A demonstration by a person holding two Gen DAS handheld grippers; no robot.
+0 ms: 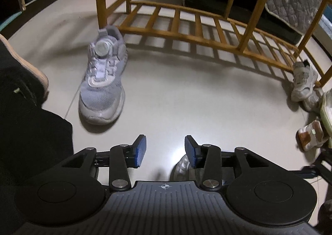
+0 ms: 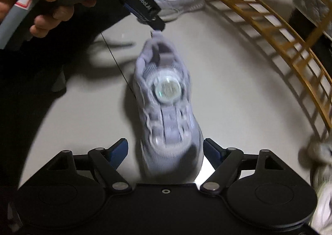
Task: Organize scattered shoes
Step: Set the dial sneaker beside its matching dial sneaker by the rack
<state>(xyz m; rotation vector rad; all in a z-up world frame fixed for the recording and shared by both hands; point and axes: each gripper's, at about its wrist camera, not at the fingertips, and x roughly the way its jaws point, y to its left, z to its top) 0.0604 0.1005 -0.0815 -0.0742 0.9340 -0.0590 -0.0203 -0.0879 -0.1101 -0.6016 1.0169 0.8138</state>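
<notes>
Blue-padded fingers of the left gripper (image 1: 165,149) stand partly apart over bare grey floor (image 1: 186,98), nothing between them; only the pale toe of a sneaker peeks from beneath the right-hand finger. To the left, a grey dial-lace sneaker (image 1: 103,78) sits upright on the tiles, toe toward the lens, heel just beside the leg of a wooden shoe rack (image 1: 186,27) whose bottom slats are bare. Farther right, a small heap of pale shoes (image 1: 304,83) lies at the rack's far corner.

From the right wrist, a person's hand (image 2: 31,0) grips the other tool at upper left, its tip poised just over the heel tab of the matching second grey sneaker (image 2: 166,98); whether tip and tab touch cannot be told. That shoe fills the centre, blurred, its toe lying between the wide-spread jaws of the right gripper (image 2: 165,152). The pads appear to stand clear of its sides, so the shoe seems framed rather than clamped.

The step in hand looks like a handover or repositioning of this sneaker before it goes to the rack. The risk: with neither tool clearly pinching it, the shoe may tip or slide if the right jaws close off-centre on the rounded, soft toe. A thin dark cord (image 2: 116,62) running down across the shoe's left side could also snag it.
</notes>
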